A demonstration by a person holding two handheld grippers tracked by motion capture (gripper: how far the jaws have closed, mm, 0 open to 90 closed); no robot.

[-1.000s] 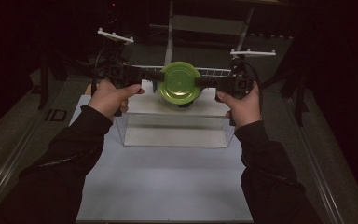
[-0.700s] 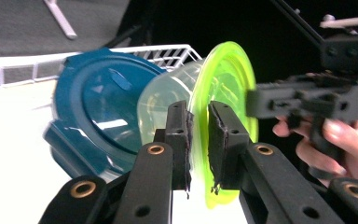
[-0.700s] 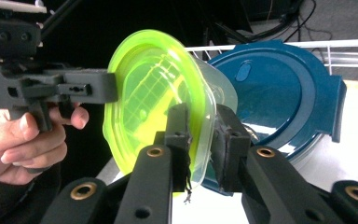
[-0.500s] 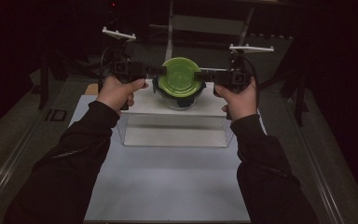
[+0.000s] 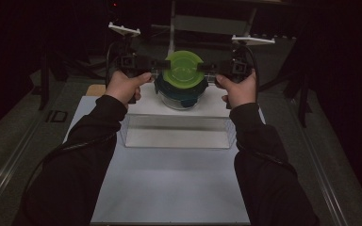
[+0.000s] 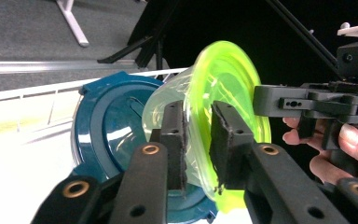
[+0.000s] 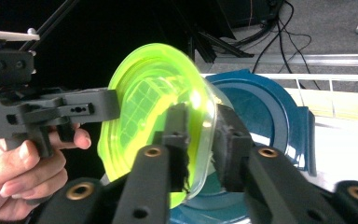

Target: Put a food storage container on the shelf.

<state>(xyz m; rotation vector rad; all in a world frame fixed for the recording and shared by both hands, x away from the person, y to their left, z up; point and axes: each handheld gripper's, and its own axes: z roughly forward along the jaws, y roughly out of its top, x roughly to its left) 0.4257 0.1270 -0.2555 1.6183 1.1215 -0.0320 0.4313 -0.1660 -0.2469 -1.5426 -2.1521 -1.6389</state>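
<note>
Both sets of fingers are closed to a narrow gap on the rim of the green lid (image 5: 184, 67), the left gripper (image 6: 196, 140) pinching one edge and the right gripper (image 7: 199, 142) the opposite edge, so the lid hangs between them just above the blue-lidded container (image 5: 181, 94) on the worktop (image 5: 169, 188). The lid looks like thin, light, glossy plastic, likely springy and a bit slippery. A hold well onto the rim, not its outermost lip, seems safest.
</note>
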